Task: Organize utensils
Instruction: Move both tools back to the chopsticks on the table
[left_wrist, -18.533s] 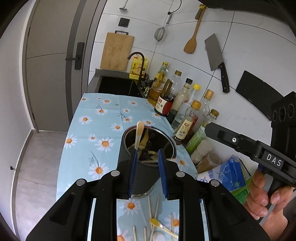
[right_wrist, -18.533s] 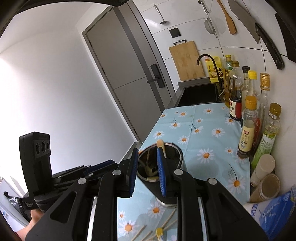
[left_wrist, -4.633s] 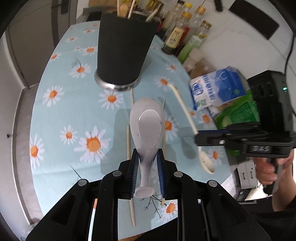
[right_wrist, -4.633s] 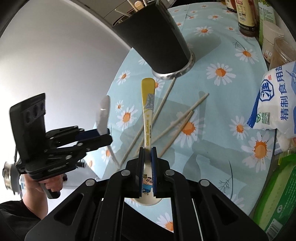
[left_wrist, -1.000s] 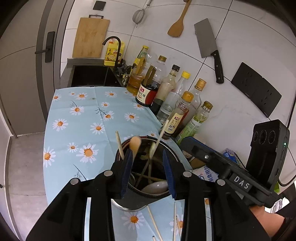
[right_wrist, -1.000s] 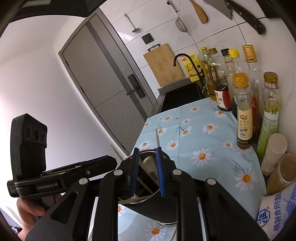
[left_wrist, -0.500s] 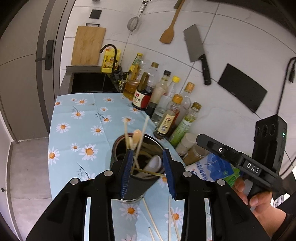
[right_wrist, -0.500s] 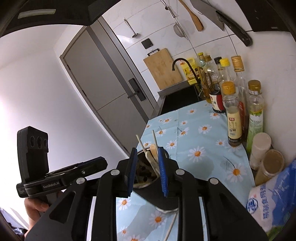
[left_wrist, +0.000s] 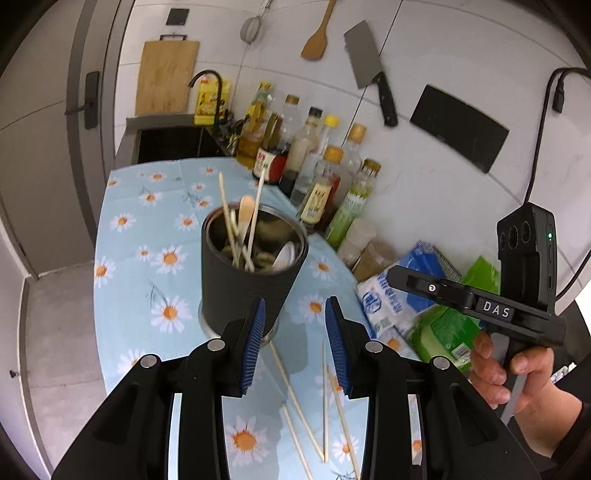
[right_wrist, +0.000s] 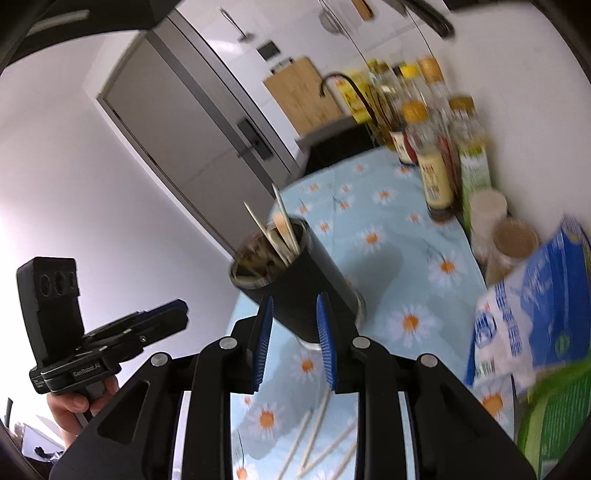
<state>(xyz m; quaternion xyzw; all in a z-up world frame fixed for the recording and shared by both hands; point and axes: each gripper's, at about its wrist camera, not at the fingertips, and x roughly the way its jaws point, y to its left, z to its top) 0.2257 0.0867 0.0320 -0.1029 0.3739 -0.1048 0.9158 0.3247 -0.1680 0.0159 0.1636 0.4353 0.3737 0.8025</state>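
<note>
Loose pale wooden chopsticks (left_wrist: 295, 391) lie just in front of the black cylindrical utensil holder (left_wrist: 247, 284). Thin, light, rolly: pinch mid-shaft. Left gripper (left_wrist: 295, 350) empty, jaws apart; right gripper (right_wrist: 293, 339) empty, opening.

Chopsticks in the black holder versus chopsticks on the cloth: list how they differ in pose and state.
The chopsticks in the holder stand nearly upright, leaning, tips above the black holder; the chopsticks on the cloth lie flat on the daisy tablecloth. The standing ones are already put away beside a wooden spoon; the loose ones lie scattered, some crossing. Both sets look like pale, thin sticks.
</note>
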